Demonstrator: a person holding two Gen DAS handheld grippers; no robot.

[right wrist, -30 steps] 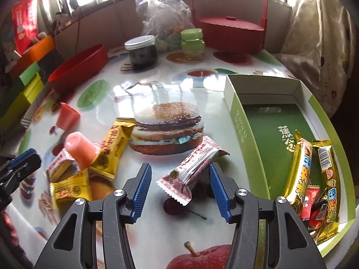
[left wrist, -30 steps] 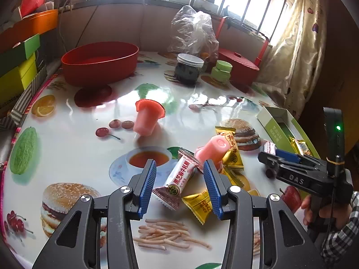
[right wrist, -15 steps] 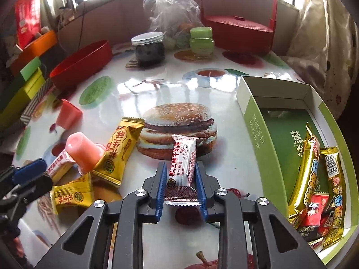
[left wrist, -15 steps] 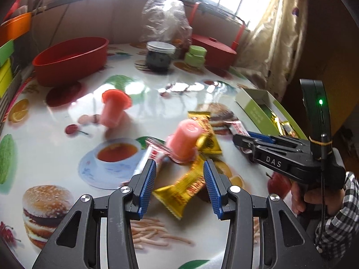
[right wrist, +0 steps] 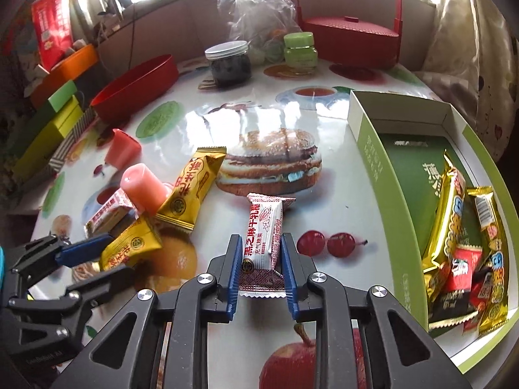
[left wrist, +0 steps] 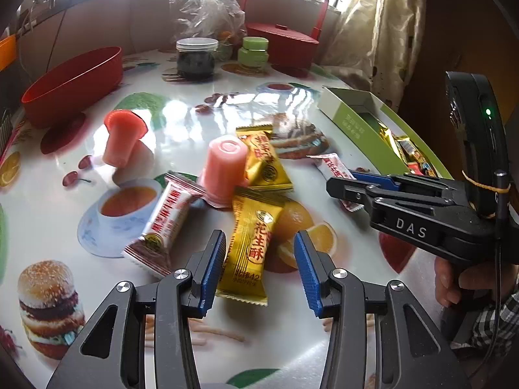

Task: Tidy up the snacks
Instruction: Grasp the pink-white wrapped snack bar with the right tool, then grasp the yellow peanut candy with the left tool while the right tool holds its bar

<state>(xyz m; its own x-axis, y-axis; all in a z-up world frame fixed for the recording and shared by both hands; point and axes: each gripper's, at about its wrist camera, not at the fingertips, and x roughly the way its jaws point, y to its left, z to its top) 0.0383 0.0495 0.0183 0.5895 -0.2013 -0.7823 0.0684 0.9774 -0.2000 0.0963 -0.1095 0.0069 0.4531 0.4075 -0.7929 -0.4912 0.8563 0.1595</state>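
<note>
Working from the left, your left claw stands spread around the near end of a gold peanut-crisp packet, pads not yet pressing; the packet's long axis runs away from you, in line with the fingers, so the pads would bear on its long edges. Further right, your right claw is closing on a red-and-white sesame bar, which lies lengthwise between the pads and points toward the far side. The green box with snacks already in it sits to the right, nearer this hand. Everything rests on a glossy desk printed with food pictures, beside sunlit windows.
</note>
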